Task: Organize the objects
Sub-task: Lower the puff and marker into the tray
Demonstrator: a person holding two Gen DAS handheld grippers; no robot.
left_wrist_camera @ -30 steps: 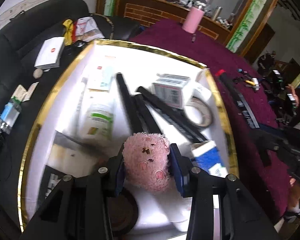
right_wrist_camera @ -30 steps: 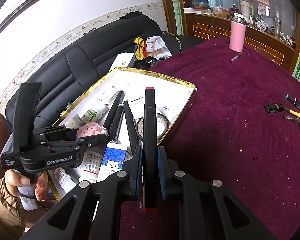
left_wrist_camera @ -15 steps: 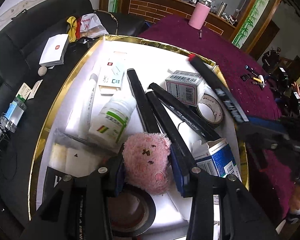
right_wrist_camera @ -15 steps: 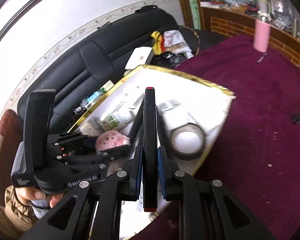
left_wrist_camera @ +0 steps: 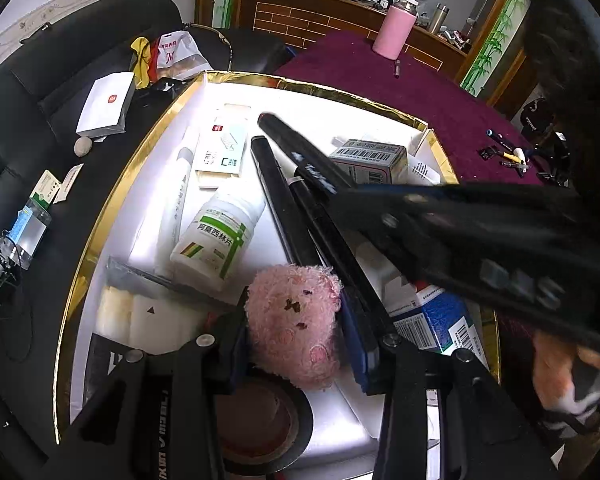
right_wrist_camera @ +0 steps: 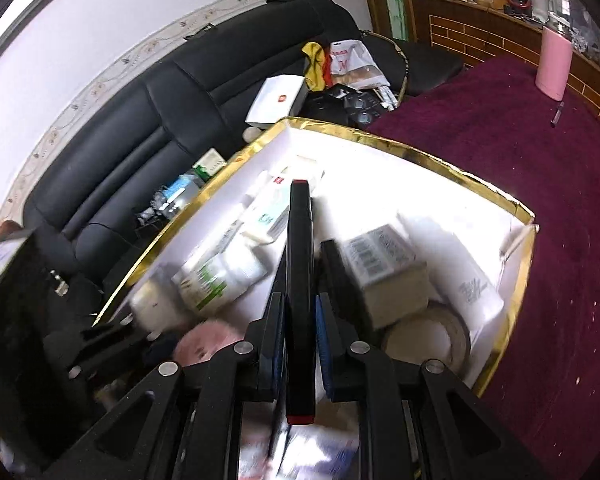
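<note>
1. The left gripper (left_wrist_camera: 296,332) pinched a pink plush toy (left_wrist_camera: 294,330) between its blue pads, low over the near end of the gold-rimmed white box (left_wrist_camera: 112,184); a roll of black tape (left_wrist_camera: 268,428) lay in the box directly under the toy.
2. The right gripper (right_wrist_camera: 300,344) was clamped on a long black marker with red ends (right_wrist_camera: 299,280), holding it lengthwise over the box interior; in the left wrist view the same marker (left_wrist_camera: 300,156) slanted in blurred from the right above two other black markers (left_wrist_camera: 284,208) that lay in the box.
3. Also in the box were a white medicine bottle with a green label (left_wrist_camera: 214,240), a grey barcoded carton (left_wrist_camera: 370,160), a blue-and-white carton (left_wrist_camera: 436,320) and a pale tape roll (right_wrist_camera: 428,336).
4. The box sat on a maroon cloth (right_wrist_camera: 540,152) beside a black sofa (right_wrist_camera: 148,120); a pink tumbler (left_wrist_camera: 394,32) stood far off on the cloth.
</note>
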